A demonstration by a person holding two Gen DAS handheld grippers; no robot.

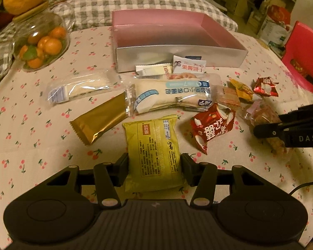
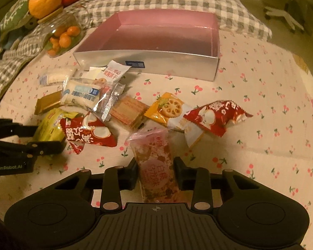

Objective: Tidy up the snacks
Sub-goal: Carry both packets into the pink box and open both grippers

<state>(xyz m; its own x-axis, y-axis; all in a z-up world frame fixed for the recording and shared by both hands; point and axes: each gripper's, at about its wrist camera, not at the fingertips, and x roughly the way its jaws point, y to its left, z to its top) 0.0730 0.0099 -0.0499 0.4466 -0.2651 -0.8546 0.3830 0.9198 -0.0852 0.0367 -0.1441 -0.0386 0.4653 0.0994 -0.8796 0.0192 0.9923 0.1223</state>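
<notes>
My left gripper (image 1: 154,166) is shut on a yellow-green snack pack (image 1: 154,152), which also shows in the right wrist view (image 2: 49,128). My right gripper (image 2: 155,168) is shut on a pink snack bar (image 2: 156,166); it shows from the side in the left wrist view (image 1: 267,125). An open box (image 1: 177,57) with silver walls and a pink inside stands at the back, with nothing seen in it; it also shows in the right wrist view (image 2: 156,64). Loose snacks lie in front of it: a gold wrapper (image 1: 102,118), a white bread pack (image 1: 171,98), red packets (image 1: 210,127) (image 2: 217,116), an orange packet (image 2: 169,108).
A clear jar of small oranges (image 1: 41,43) lies at the back left on the cherry-print cloth (image 1: 31,145). A checked pillow (image 1: 135,2) and plush fruit lie behind the box. A red chair (image 1: 306,56) stands at the right.
</notes>
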